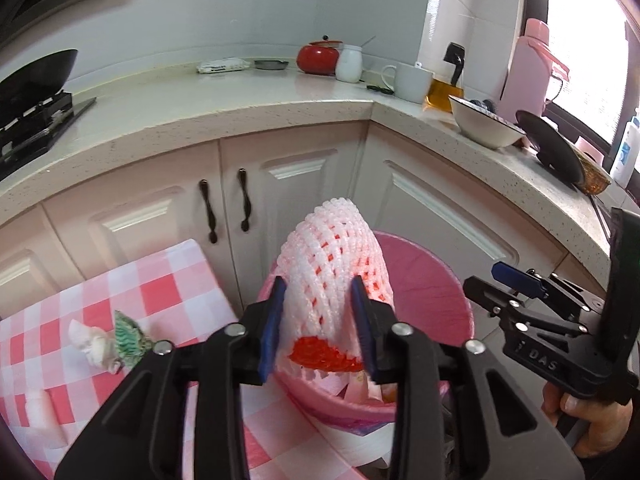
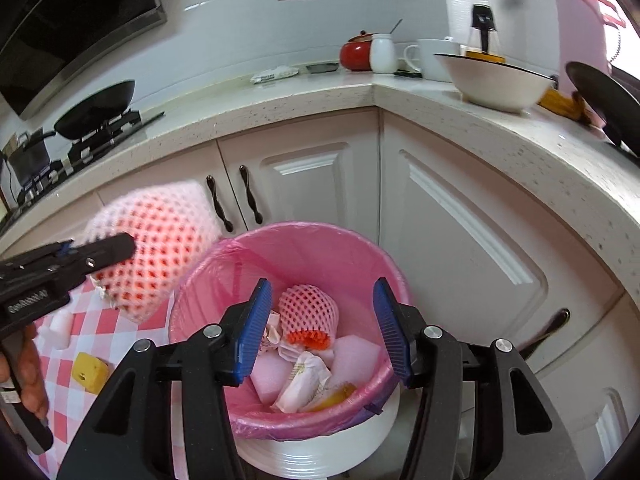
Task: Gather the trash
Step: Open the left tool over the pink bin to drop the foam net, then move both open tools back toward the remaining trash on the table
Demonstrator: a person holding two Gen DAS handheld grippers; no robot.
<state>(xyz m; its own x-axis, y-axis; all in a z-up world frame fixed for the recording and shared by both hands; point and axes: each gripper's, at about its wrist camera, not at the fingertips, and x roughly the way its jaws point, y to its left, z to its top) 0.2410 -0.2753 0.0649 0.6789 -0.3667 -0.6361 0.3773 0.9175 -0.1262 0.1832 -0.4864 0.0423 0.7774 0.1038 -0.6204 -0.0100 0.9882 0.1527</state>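
A white-and-pink foam fruit net (image 1: 332,256) with a red inside stands between the blue pads of my left gripper (image 1: 318,292), which press on its sides. It hangs over the near rim of a pink-lined bin (image 1: 424,256). In the right wrist view the same net (image 2: 156,248) is blurred at the left gripper (image 2: 104,252), beside the bin (image 2: 304,232). My right gripper (image 2: 322,304) is open over the bin with nothing between its pads. Another foam net (image 2: 308,312), foam pads and wrappers lie inside. The right gripper (image 1: 504,280) also shows at the right of the left wrist view.
A table with a red-checked cloth (image 1: 160,292) stands left of the bin, bearing a crumpled tissue with green paper (image 1: 112,340), white foam bits (image 2: 60,328) and a yellow piece (image 2: 90,372). White cabinets (image 2: 304,176) and a counter with a bowl (image 2: 496,80) lie behind.
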